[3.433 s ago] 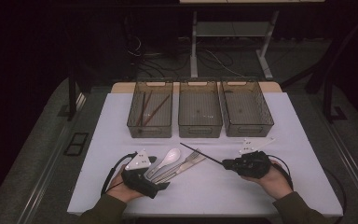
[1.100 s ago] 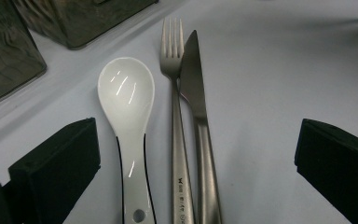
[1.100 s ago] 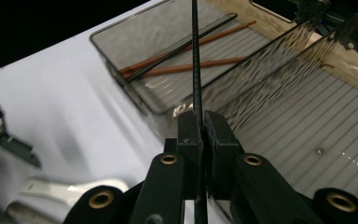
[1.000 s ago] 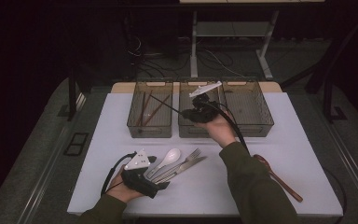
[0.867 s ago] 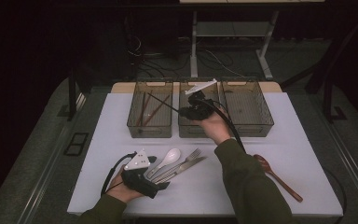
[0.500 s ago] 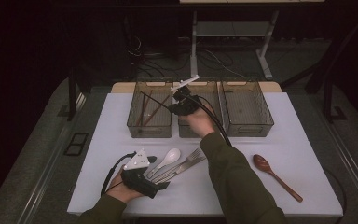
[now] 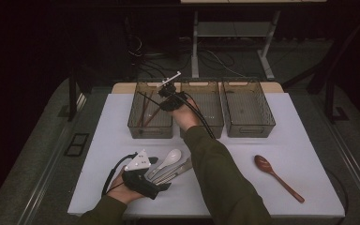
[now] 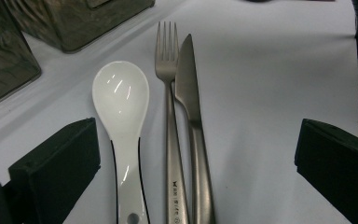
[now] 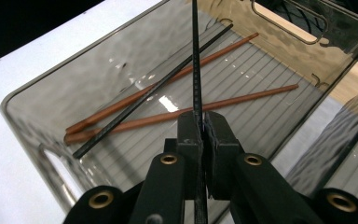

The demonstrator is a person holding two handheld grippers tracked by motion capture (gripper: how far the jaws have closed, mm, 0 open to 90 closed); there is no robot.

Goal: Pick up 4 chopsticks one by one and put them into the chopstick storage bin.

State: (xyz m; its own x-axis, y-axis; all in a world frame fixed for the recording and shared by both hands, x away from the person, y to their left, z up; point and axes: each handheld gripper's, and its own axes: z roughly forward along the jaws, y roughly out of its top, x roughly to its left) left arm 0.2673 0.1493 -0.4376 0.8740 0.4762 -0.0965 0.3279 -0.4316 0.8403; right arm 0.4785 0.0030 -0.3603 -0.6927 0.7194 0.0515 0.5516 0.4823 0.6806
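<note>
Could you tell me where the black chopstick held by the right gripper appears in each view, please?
High view: the held chopstick slants over the left bin, upper centre.
Right gripper view: it rises from the shut jaws, centre.
Left gripper view: not in it.
Shared landmark: that bin.

black chopstick held in the right gripper [image 9: 196, 70]: black, finely ribbed pattern along its length
second black chopstick [image 9: 154, 88]: plain black
two wooden chopsticks [image 9: 223, 105]: reddish brown
smoky clear plastic bin [image 9: 98, 70]: grey-tinted, ridged striped floor
glossy ceramic spoon [image 8: 121, 100]: white, dark edge along handle
metal fork [image 8: 167, 60]: silver
metal knife [image 8: 187, 79]: silver
wooden spoon [image 7: 274, 176]: dark reddish brown
table [image 7: 309, 140]: white
fingers [image 8: 56, 163]: black
</note>
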